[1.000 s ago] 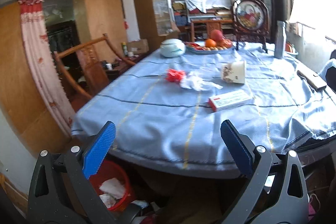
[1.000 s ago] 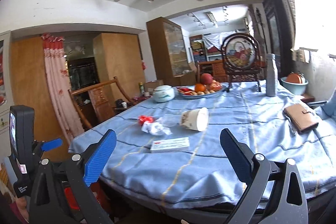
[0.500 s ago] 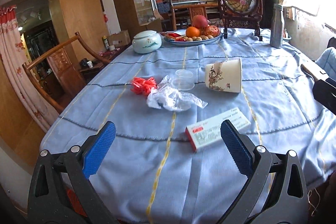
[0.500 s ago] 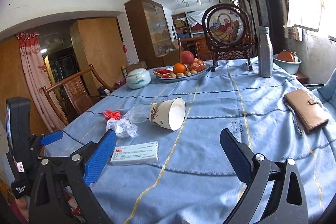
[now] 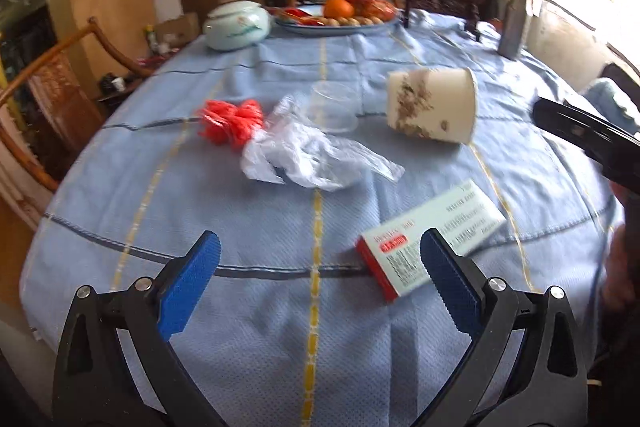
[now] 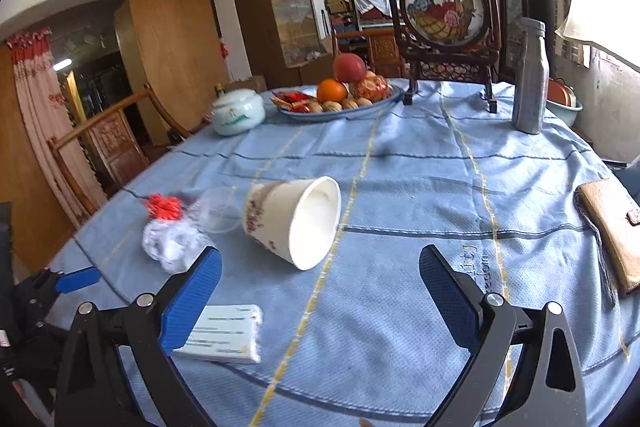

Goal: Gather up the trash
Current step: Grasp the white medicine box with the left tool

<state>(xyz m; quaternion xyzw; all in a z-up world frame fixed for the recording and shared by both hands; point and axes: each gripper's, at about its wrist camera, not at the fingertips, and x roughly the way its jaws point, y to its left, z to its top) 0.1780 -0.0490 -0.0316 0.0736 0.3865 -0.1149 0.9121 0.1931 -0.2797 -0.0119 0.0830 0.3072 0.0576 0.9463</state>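
left gripper [image 5: 320, 267] jaws wide, empty, over blue tablecloth [image 5: 200, 211] | medicine box [image 5: 432, 241] at 3 o'clock by right finger | crumpled plastic bag [image 5: 312, 157] at 12 | tipped paper cup [image 5: 434, 105] at 1 | red scrap [image 5: 232, 121] at 11

A home dining room: a fruit plate [image 6: 340, 99] on the clothed table [image 6: 400, 187], wooden cabinets [image 6: 280, 15] behind it.

We see a table under a blue tablecloth [image 5: 248, 227] with yellow and dark stripes. On it: paper cup [image 6: 294, 221] on its side, clear plastic cup [image 5: 334, 107], crumpled plastic bag [image 5: 308, 157], red scrap [image 5: 232, 121], medicine box [image 5: 430, 241], fruit plate [image 6: 340, 99], lidded jar [image 6: 238, 113], metal bottle [image 6: 530, 77], brown wallet [image 6: 614, 233], framed embroidery stand [image 6: 446, 27].
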